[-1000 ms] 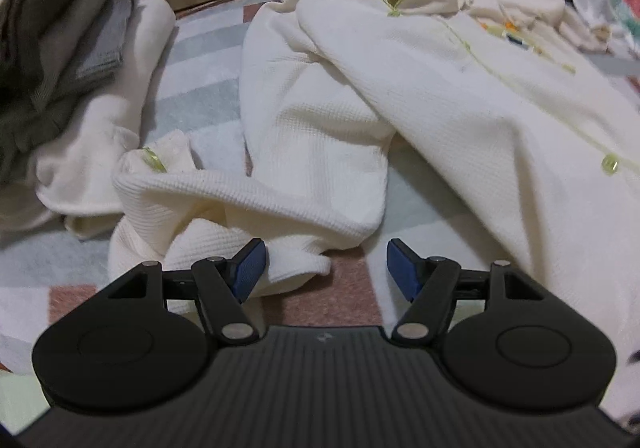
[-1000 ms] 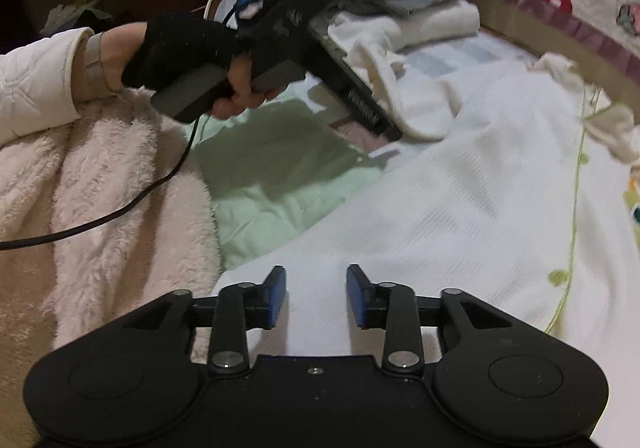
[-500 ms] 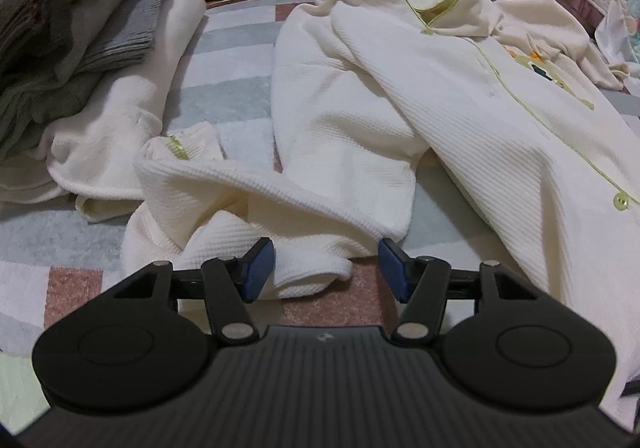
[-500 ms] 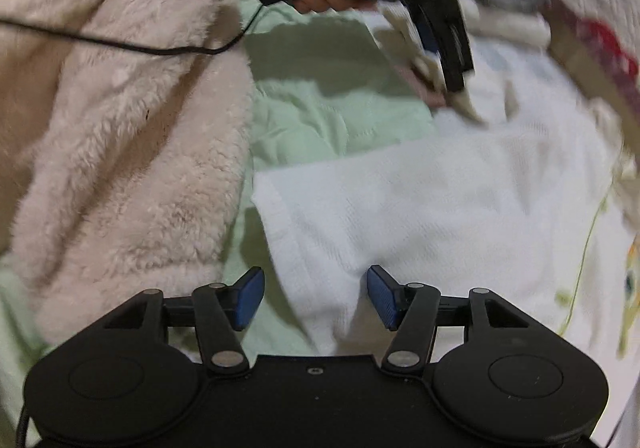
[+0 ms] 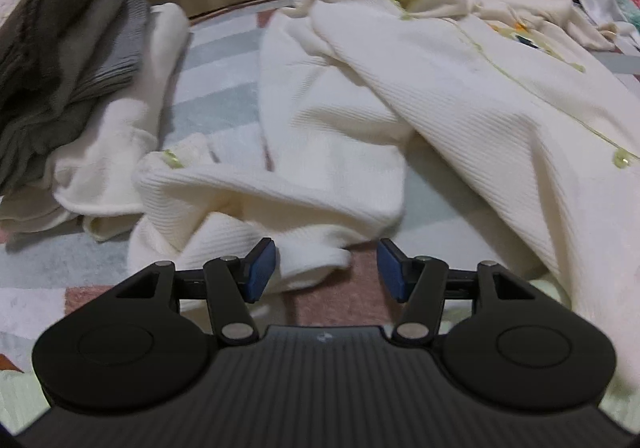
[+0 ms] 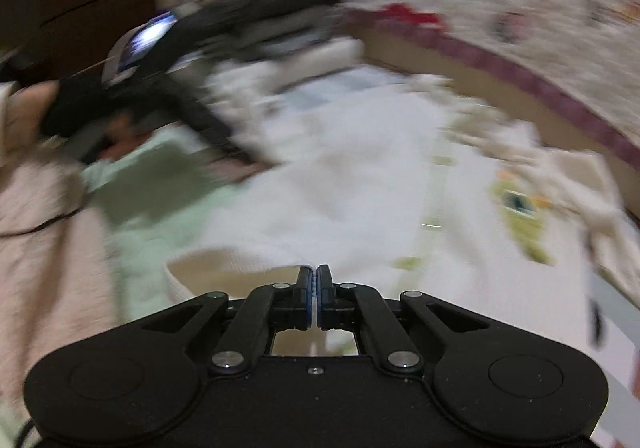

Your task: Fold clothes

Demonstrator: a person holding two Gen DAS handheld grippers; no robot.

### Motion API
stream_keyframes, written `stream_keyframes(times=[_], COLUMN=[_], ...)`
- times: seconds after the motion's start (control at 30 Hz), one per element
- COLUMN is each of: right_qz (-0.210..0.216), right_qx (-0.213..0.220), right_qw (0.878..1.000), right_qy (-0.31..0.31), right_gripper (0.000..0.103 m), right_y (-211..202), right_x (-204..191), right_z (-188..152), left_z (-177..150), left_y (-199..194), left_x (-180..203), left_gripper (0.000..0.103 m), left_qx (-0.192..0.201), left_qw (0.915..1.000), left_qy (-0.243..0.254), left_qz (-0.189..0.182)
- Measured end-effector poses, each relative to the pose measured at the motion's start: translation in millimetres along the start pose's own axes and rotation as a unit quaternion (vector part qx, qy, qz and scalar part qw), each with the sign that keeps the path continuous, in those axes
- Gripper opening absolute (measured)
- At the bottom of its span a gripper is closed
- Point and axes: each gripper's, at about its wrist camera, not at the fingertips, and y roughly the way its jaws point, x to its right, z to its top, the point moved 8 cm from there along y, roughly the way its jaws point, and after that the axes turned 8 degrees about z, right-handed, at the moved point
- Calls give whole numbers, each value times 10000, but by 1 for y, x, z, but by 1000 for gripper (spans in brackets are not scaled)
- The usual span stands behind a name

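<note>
The right gripper has just clamped the cream waffle-knit garment's hem, while the left gripper stands half-open around its cuffed sleeve, gripping nothing.

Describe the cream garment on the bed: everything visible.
The cream garment is a ribbed or waffle-knit top with yellow-green trim, a pale green button on its front edge and a small colourful patch on the chest. It lies unfolded and rumpled on the striped bedspread, one sleeve bunched up. The sleeve's cuff sits between the open left gripper pads. The right gripper is shut, seemingly pinching the garment's hem.
</note>
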Motion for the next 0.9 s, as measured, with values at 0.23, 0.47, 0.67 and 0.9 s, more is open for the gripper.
stream_keyframes(times=[0.23, 0.47, 0.67, 0.9], right_qz=[-1337, -1546, -945, 1332], right_qx=[247, 13, 340, 1092], right_qw=[9795, 9585, 9455, 8315], right_qy=[1487, 2395, 3097, 5281], right_gripper=[1, 2, 19, 46], right_y=[-27, -26, -36, -25], right_x=[92, 126, 118, 115], right_z=[-19, -52, -59, -64], left_z=[12, 16, 23, 11], left_y=[-4, 26, 33, 12], left_x=[-9, -21, -5, 25], left_gripper=[61, 64, 64, 66], left_qx=[-20, -582, -413, -201], left_qw=[9893, 9600, 9880, 9998], left_qy=[-1148, -2441, -1434, 67], left_qz=[-896, -1240, -398, -23])
